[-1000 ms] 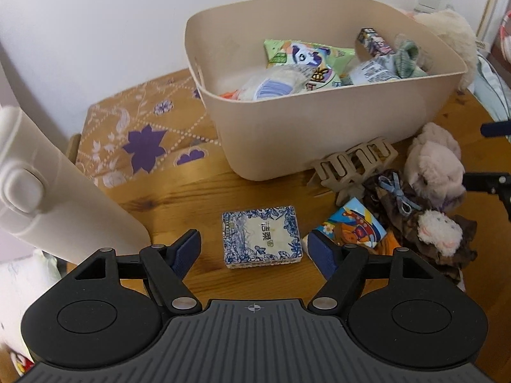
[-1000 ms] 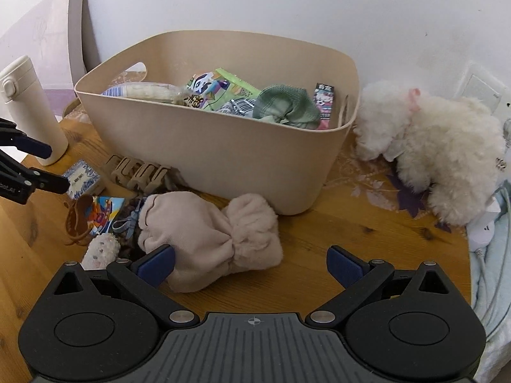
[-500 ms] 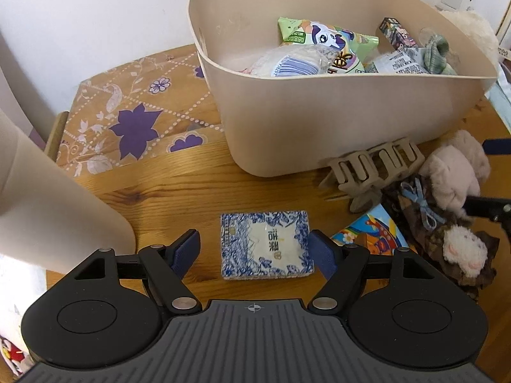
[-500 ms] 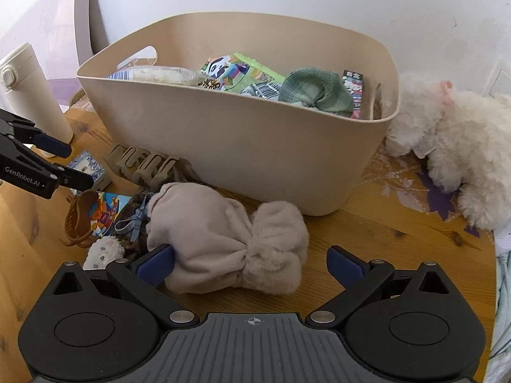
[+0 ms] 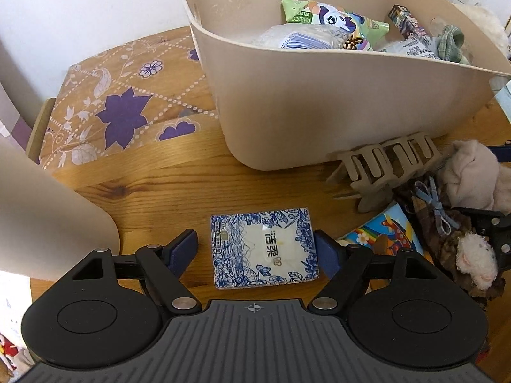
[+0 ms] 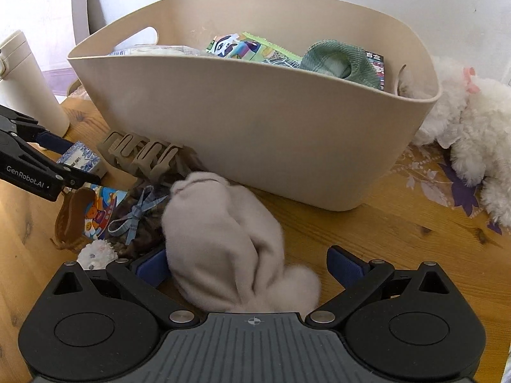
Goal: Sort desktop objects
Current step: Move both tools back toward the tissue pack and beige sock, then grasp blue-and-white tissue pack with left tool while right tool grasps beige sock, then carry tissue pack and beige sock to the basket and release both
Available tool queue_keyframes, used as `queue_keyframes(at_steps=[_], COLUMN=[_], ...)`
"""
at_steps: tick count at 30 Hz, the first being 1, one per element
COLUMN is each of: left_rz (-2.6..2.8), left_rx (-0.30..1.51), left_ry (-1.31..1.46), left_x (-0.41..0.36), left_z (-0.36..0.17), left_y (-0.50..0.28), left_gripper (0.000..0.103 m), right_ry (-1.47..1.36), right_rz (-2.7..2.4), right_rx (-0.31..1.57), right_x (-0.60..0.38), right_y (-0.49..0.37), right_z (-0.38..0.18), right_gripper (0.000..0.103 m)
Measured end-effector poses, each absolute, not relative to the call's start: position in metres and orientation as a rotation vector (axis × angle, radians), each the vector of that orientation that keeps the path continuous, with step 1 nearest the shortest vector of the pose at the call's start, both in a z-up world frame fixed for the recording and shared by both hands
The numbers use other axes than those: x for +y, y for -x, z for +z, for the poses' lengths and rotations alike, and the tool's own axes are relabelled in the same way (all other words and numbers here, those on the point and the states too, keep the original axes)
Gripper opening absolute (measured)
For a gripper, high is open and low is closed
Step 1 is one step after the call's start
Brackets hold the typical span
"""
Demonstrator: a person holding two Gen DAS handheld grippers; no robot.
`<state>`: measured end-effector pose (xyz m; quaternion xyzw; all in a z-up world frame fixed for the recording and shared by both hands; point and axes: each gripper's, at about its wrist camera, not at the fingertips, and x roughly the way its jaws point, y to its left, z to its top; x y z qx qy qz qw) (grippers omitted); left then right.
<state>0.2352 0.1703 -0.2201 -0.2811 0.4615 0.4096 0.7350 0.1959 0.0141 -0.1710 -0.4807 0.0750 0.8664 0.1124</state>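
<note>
The left gripper [image 5: 257, 249] points steeply down, its jaws opening wide, blue fingers [image 5: 183, 247] spread either side of its centre line with a gap inside the left one. The right gripper [image 6: 247, 266] also tilts down, fingers [image 6: 343, 265] standing wide apart.

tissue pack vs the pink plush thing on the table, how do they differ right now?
The tissue pack is flat, rectangular and blue-and-white printed; the pink plush piece is soft, lumpy and plain. The tissue pack lies alone on bare wood between the opening left gripper; the plush piece abuts the clutter, between the open right gripper. Both lie ungripped in front of the beige bin.
</note>
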Motion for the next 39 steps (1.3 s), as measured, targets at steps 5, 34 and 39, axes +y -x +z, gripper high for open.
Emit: queue_keyframes(at_steps=[5,34,39], left_rz=[0.914,0.881,0.875], left_rx=[1.002,0.963,0.930], left_ry=[0.620,0.511,0.483], left_x=[0.169,0.137,0.136], left_z=[-0.221,-0.183,-0.163], left_y=[-0.235,-0.222,-0.221], left_gripper=[0.079,0.065,0.065], right_ry=[1.400,1.262,1.198], right_rz=[2.576,2.612,2.641], right_rx=[0.227,0.191,0.175], right_x=[0.015,0.022,0.026], right_y=[-0.198,-0.230,-0.239], right_z=[-0.170,-0.115,-0.093], right_gripper=[0.091,0.037,0.037])
